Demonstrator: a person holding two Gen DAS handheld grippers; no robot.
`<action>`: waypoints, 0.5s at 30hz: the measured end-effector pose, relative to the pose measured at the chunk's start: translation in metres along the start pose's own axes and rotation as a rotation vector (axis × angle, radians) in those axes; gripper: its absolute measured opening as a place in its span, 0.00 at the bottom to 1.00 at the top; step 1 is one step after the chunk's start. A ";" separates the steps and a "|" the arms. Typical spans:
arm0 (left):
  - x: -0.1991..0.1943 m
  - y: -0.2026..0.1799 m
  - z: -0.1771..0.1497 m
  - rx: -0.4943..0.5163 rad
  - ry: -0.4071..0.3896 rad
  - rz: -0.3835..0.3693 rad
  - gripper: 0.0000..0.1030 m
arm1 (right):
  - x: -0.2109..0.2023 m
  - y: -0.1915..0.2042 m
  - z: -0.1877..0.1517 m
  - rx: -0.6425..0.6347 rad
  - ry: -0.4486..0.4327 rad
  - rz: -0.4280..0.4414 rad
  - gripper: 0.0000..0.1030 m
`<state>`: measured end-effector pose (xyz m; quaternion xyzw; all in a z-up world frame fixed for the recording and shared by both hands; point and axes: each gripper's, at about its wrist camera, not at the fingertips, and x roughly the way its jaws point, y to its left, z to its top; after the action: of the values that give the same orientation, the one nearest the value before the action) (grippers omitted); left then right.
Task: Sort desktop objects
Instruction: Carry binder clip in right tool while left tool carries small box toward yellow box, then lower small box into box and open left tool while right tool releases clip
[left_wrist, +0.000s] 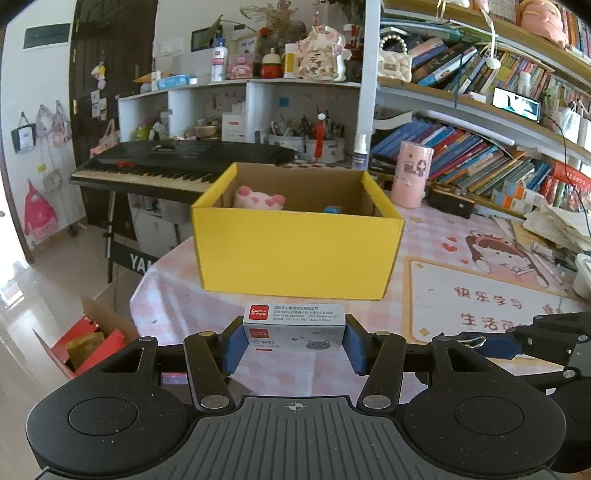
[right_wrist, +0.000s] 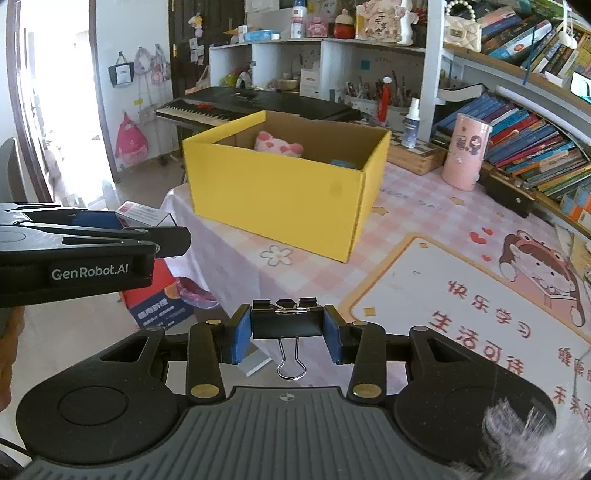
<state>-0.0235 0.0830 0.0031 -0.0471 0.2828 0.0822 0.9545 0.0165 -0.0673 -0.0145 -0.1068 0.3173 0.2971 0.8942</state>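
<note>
1. Left gripper (left_wrist: 294, 349): matte black body with fine speckling, ribbed grey centre plate bearing a crosshair mark at lower centre of the frame.
2. Its fingers carry blue pads (left_wrist: 232, 349); the linkage arms pivot on brass and silver round pins.
3. Right gripper (right_wrist: 288, 338): identical black build and blue pads.
4. White "GenRobot.AI" lettering marks the left gripper's side, at left of the right wrist view.

The yellow box (left_wrist: 297, 254) stands open-topped directly ahead on the table (right_wrist: 406, 221); its near wall blocks a level approach. Inside, a pink plush (left_wrist: 258, 197) fills the left rear and a blue item (right_wrist: 341, 162) lies at the right. A pink canister (right_wrist: 466, 157) stands well right of it.
</note>
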 end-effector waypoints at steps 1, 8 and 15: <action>-0.001 0.003 -0.001 -0.001 0.001 0.003 0.51 | 0.001 0.003 0.000 0.000 0.000 0.003 0.37; -0.003 0.023 -0.002 -0.012 0.006 0.021 0.51 | 0.009 0.019 0.006 -0.003 0.000 0.021 0.37; 0.000 0.036 0.002 -0.045 -0.001 0.038 0.51 | 0.016 0.028 0.015 -0.029 0.008 0.034 0.37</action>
<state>-0.0296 0.1185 0.0031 -0.0631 0.2813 0.1065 0.9516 0.0176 -0.0317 -0.0130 -0.1157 0.3181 0.3166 0.8861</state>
